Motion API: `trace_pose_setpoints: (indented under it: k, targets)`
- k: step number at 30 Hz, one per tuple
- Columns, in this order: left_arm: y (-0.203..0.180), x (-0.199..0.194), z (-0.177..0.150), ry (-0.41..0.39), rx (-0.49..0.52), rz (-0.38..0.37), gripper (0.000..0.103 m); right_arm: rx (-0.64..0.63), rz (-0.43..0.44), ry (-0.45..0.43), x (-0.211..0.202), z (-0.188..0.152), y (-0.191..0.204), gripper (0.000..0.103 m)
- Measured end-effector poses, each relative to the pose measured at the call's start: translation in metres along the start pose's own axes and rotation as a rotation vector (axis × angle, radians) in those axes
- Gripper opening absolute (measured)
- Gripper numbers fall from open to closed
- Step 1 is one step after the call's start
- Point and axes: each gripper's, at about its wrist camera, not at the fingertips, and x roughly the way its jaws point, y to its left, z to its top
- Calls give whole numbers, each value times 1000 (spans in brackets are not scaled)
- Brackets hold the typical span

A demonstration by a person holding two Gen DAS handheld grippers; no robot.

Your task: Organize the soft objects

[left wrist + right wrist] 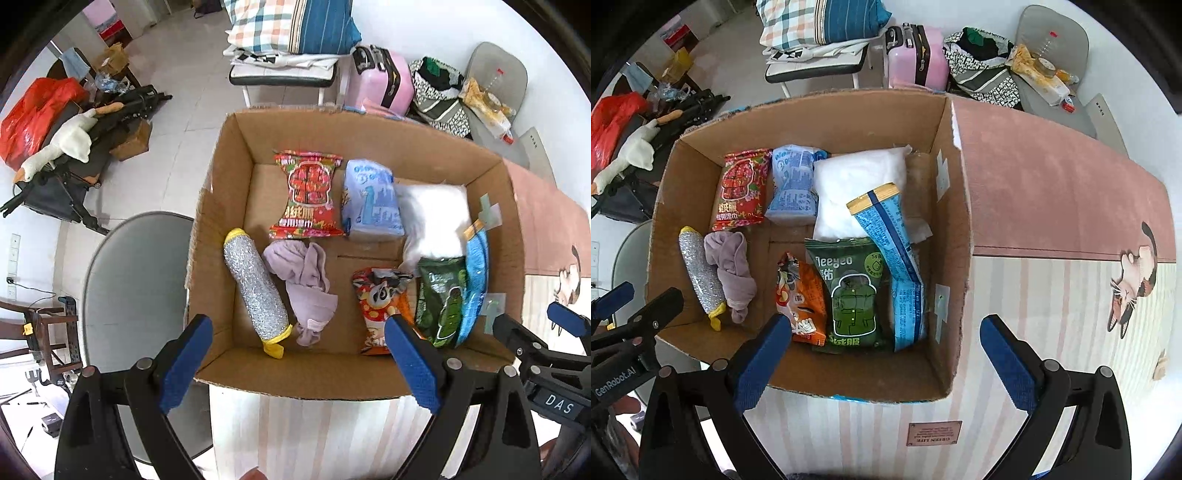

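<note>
- The left gripper (297, 356) is spread wide and holds nothing; it hangs above the near wall of the cardboard box (229, 155).
- The right gripper (886, 347) is also spread wide and empty; its left finger is over the box, its right finger is over the counter (1052, 206) beside the box.
- Just ahead of the left gripper lie a silver scrubber (255, 288) with yellow ends and a crumpled lilac cloth (306, 284), touching each other on the box floor.
- Farther ahead of it, by the far wall, a red packet (308, 194) lies beside a light blue packet (371, 201), and a white bag (432, 218) is to the right of these.
- Close to the right finger of the left gripper is an orange packet (380, 306) (the finger hides part of it).
- Just ahead of the right gripper a green packet (855, 295) lies between the orange packet and a long blue packet (892, 258); the blue one leans over the white bag and the green one.
- The counter has a pink and striped cover with a cat picture (1134, 284), to the right of the right gripper.
- Behind the box, on the floor, stands a pink suitcase (918, 59).
</note>
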Motion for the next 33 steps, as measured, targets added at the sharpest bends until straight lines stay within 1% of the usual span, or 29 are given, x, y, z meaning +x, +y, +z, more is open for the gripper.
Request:
trace_pose_setpoints:
  k: [4, 7, 13, 15, 18, 22, 25, 30, 33]
  targets:
    - [-4, -27, -4, -49, -2, -11, 95, 11, 22, -52, -28, -6, -7, 103]
    - [-10, -58, -11, -100, 5, -3, 95, 9, 28, -108, -59, -17, -12, 103]
    - [-22, -128, -35, -204, 17, -18, 95, 2, 52, -224, -133, -50, -20, 103]
    - [-26, -153, -45, -249, 20, -6, 95, -1, 55, -264, -158, -63, -23, 103]
    - [-28, -180, -57, -283, 16, -17, 95, -2, 49, -331, -196, -81, -26, 103]
    - [-28, -206, -71, -312, 9, -32, 95, -11, 31, -404, -239, -105, -29, 103]
    - [-27, -227, -84, -356, 11, -29, 95, -17, 31, -434, -262, -120, -30, 103]
    - [-23, -253, -100, -401, -1, -41, 95, -35, 45, -468, -292, -141, -29, 103]
    - [-23, -264, -107, -430, -3, -22, 95, -46, 41, -496, -306, -150, -29, 103]
